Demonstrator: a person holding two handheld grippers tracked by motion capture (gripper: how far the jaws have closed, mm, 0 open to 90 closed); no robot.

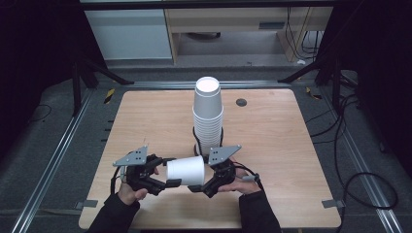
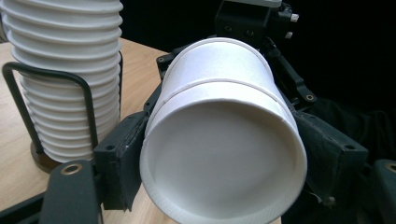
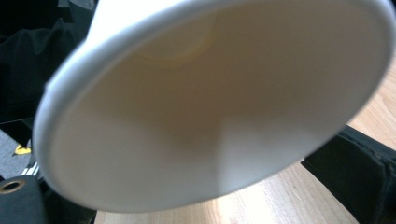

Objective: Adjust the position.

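Both grippers [image 1: 177,183] [image 1: 196,188] on cup [image 1: 186,170] — stack [image 2: 65,79] beside.

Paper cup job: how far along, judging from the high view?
Done: one paper cup is apart from the cup stack, which stands upside down in its wire holder. In hand: the cup lies on its side above the table, between the left gripper and the right gripper; which one grips it is unclear. Left: setting it down or stacking it; the pictures don't settle which.

Cup [image 1: 186,170]: on its side, held between left gripper [image 1: 171,183] and right gripper [image 1: 195,187], near edge.
Stack [image 1: 208,114]: upright, centre of surface [image 1: 272,145].
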